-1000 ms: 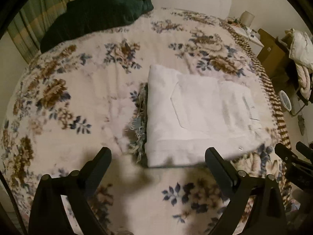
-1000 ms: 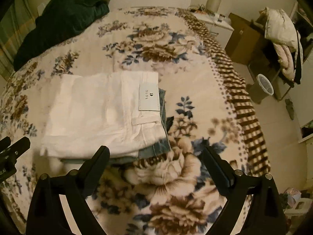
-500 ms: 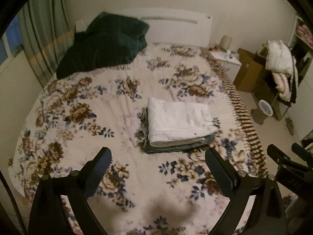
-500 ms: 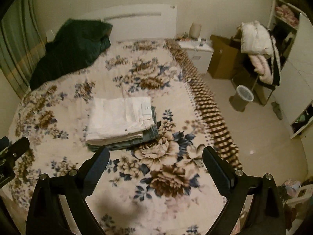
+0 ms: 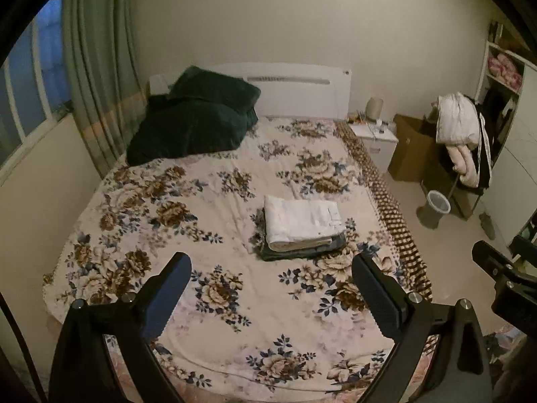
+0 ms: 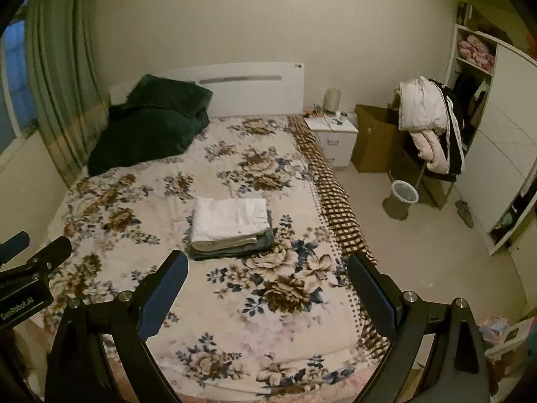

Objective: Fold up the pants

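Note:
White pants lie folded in a neat rectangle on top of folded dark blue jeans, in the middle of the floral bed cover. The stack also shows in the right wrist view: white pants, jeans. My left gripper is open and empty, held well back from the stack near the foot of the bed. My right gripper is open and empty, also well back and above the bed.
A dark green blanket is heaped at the headboard. Right of the bed stand a white nightstand, a cardboard box, a bin, a chair draped with clothes and a wardrobe. A curtain hangs left.
Both grippers have pulled far back and up from the folded stack, which now looks small in the middle of the bed. The stack has not moved.

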Tool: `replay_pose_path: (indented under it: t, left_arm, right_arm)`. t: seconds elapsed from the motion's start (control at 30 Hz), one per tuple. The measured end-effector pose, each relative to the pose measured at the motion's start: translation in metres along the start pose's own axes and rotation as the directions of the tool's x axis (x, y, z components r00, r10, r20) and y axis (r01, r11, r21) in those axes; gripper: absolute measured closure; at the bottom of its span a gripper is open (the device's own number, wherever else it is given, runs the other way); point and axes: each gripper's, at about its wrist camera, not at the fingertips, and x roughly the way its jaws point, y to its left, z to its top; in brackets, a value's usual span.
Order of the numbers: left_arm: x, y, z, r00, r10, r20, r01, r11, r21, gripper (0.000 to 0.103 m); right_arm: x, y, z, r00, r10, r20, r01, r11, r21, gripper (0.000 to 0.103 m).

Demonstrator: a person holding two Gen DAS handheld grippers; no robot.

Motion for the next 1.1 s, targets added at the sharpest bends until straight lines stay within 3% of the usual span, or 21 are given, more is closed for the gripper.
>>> replay_pose_path:
  t: [0.23,0.5,0.63,0.97,1.1]
  left_arm:
    - [-0.044,-0.009,-0.009,0.999,-0.013,0.043,0.013,1.000,0.005,0.005]
    - [-0.059,-0.017,-0.016,0.998,-0.009,0.060,0.009,1.000,-0.015,0.003]
    - [-0.056,-0.021,-0.016,0.997,-0.001,0.077,0.002,1.000,-0.019,0.000]
    - [-0.003,-0.028,-0.003,0.993,0.091,0.077,-0.089,0.995,-0.034,0.000]
    - [0.018,-0.028,0.001,0.995,0.092,0.049,-0.090,0.995,-0.040,0.000]
  right_arm:
    - [-0.076,-0.005,-0.004,0.998,0.039,0.054,-0.038,0.999,-0.021,0.005]
    - [-0.109,-0.016,-0.010,0.995,0.086,0.056,-0.084,0.996,-0.033,0.002]
    - [-0.094,-0.023,-0.007,0.996,0.075,0.057,-0.073,0.997,-0.036,0.002]
    - [0.002,-0.026,0.027,0.997,0.039,0.066,-0.038,0.999,-0.020,0.001]
    - [0.038,-0.024,0.039,0.998,0.023,0.051,-0.022,0.999,-0.036,0.001]
